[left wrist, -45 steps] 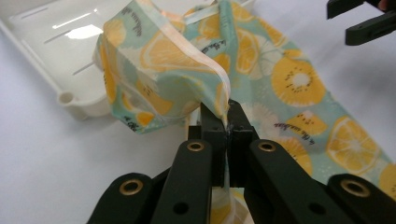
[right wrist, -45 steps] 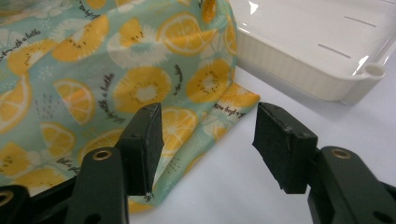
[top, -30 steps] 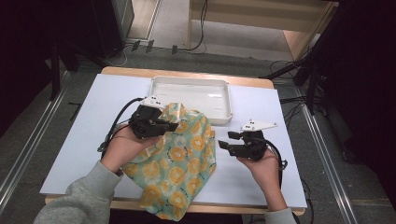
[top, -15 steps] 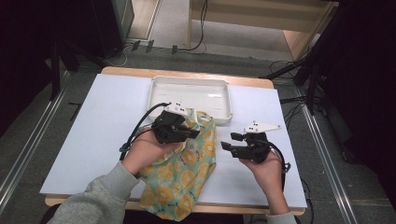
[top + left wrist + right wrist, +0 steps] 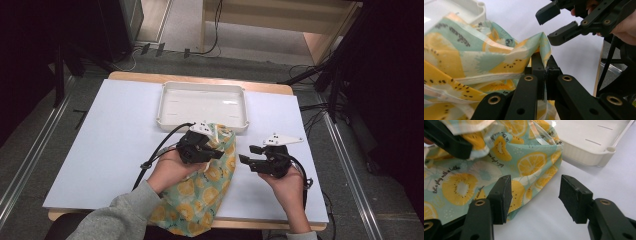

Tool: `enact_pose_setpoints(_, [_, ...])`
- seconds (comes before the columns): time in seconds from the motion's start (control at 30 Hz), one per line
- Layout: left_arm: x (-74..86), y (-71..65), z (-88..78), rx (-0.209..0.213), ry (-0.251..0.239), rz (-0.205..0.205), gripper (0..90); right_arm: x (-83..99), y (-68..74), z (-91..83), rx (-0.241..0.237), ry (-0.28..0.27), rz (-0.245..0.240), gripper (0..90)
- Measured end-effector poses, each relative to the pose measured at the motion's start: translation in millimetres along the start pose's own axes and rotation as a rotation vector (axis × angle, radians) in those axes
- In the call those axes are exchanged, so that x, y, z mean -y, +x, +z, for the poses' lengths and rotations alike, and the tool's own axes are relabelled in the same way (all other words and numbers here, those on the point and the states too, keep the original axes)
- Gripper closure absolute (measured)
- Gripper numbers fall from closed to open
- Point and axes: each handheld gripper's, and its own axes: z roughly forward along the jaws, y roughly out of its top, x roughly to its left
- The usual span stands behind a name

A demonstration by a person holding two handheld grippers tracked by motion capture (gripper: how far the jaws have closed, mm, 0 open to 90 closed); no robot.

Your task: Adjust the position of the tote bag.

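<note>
A green cloth (image 5: pixel 200 192) printed with yellow citrus slices lies on the white table, its near end hanging over the front edge. My left gripper (image 5: pixel 219 152) rests on top of it, shut on a raised fold of the cloth (image 5: pixel 541 47). In the left gripper view the jaws meet on that fold (image 5: pixel 545 68). My right gripper (image 5: pixel 247 154) is open just right of the cloth, jaws pointing left at its edge. In the right gripper view the open jaws (image 5: pixel 535 195) frame the cloth's right edge (image 5: pixel 534 170) with nothing between the pads.
A white empty tray (image 5: pixel 165 102) stands behind the cloth at the table's far middle, close to the cloth's far corner. Bare table (image 5: pixel 110 140) stretches to the left. Cables trail from both grippers. Floor rails run along both sides of the table.
My left gripper has moved right and a little down, carrying the pinched fold of cloth toward the right gripper. The right gripper has stayed in place, open.
</note>
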Motion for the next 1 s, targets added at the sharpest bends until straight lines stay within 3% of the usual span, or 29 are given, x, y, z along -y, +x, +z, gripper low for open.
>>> enact_pose_setpoints(0.13, [7.8, 2.2, 8.2, 0.020, -0.002, -0.016, 90.0, 0.7, 0.0, 1.0, -0.003, 0.002, -0.001, 44.8])
enact_pose_setpoints(0.33, [12.7, 5.1, 10.6, 0.008, 0.009, -0.018, 88.5, 1.9, 0.9, 3.6, -0.010, 0.014, 0.004, 44.8])
enact_pose_setpoints(0.53, [10.7, 5.1, 2.8, 0.009, 0.006, -0.026, 67.7, 2.3, 0.8, 3.9, -0.010, 0.016, 0.002, 44.9])
enact_pose_setpoints(1.0, [8.4, 4.8, -19.1, -0.022, 0.013, -0.037, 45.1, -2.8, 6.2, 3.1, -0.023, 0.010, -0.013, 47.1])
